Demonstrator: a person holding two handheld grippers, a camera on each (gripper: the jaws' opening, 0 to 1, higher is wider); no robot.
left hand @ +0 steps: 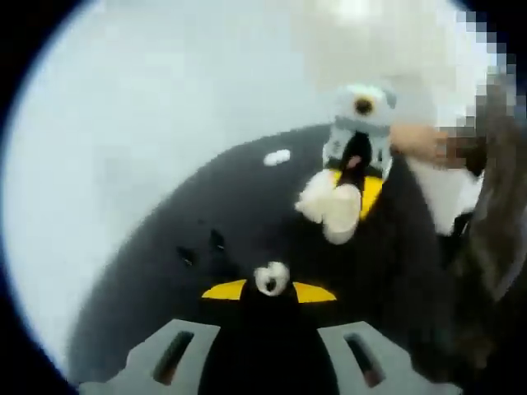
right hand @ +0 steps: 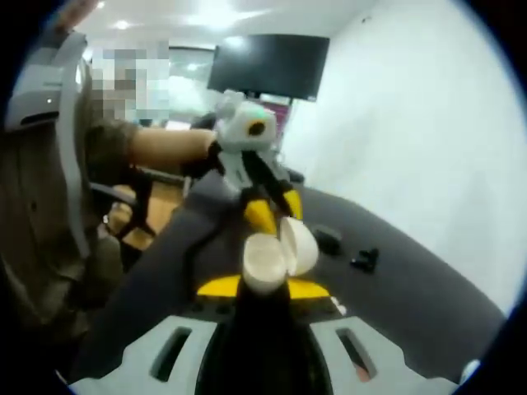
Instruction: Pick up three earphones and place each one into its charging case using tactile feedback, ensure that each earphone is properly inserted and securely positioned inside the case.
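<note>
Blurrily, left tool (left hand: 270,290) pinching an earphone (left hand: 271,278), right tool (right hand: 263,288) an open case (right hand: 278,255).

I worked over a round table (left hand: 148,280) with a matte black top; its curved edge stood against a pale wall. On it lay two small black earphones (left hand: 216,239) (left hand: 187,257) near each other, seen again in my right gripper view (right hand: 365,260), and a small white oval object (left hand: 277,157) well apart from them, near the far edge.
</note>
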